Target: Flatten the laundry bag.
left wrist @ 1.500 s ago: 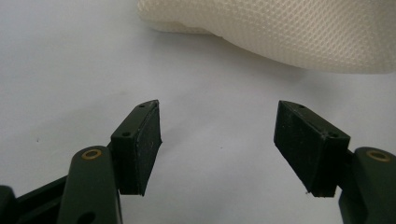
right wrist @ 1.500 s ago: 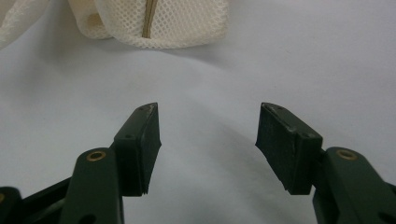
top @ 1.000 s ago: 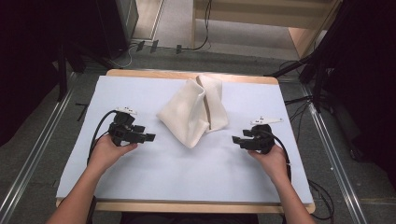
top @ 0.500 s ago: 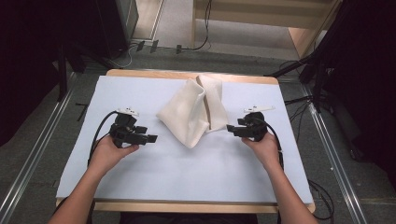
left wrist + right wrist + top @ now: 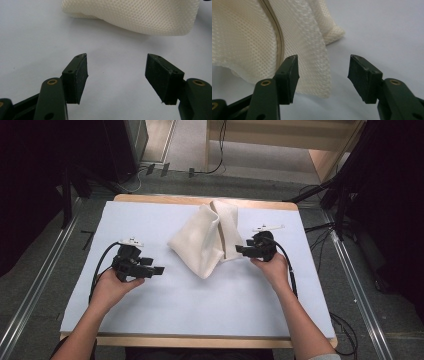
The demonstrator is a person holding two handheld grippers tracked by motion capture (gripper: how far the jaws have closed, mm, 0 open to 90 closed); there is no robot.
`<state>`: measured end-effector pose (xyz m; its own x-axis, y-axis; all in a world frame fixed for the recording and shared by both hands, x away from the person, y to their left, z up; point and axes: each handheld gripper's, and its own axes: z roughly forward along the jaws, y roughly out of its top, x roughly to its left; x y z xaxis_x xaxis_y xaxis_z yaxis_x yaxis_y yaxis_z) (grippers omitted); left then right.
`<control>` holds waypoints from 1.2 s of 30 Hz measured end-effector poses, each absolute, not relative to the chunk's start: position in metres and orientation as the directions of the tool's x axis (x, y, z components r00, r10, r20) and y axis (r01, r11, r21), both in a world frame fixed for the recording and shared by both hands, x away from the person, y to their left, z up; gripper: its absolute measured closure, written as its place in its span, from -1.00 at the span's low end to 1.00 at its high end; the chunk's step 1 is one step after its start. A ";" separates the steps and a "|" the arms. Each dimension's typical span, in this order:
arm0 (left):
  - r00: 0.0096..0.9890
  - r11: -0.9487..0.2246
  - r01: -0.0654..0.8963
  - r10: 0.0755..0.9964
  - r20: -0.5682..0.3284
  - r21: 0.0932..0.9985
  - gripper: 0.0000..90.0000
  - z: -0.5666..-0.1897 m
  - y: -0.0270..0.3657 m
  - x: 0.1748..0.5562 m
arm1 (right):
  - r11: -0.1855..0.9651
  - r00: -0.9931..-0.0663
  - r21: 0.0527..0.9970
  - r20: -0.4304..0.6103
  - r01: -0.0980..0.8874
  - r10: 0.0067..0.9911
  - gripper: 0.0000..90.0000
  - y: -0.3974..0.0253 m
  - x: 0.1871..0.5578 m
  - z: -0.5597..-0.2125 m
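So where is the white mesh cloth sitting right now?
In the high view the white mesh cloth lies crumpled at the far middle of the table, close beside the open right gripper; the left gripper is farther off.

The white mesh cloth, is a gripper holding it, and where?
No. Both grippers are open and hold nothing. The right gripper has reached the edge of the mesh cloth; the left gripper is apart from it.

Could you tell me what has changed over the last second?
The right gripper has moved in from the right to the edge of the cream mesh cloth, jaws open, nothing gripped. The left gripper stayed in place, open; the cloth has not moved.
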<state>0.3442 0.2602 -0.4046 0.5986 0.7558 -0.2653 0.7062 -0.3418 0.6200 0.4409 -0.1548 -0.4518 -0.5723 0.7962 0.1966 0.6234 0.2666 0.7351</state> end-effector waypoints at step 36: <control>0.647 -0.361 0.617 0.738 -0.190 0.699 -0.21 -0.376 0.219 0.329 | 0.359 -0.748 0.736 0.292 0.574 0.596 0.79 -0.072 0.388 -0.432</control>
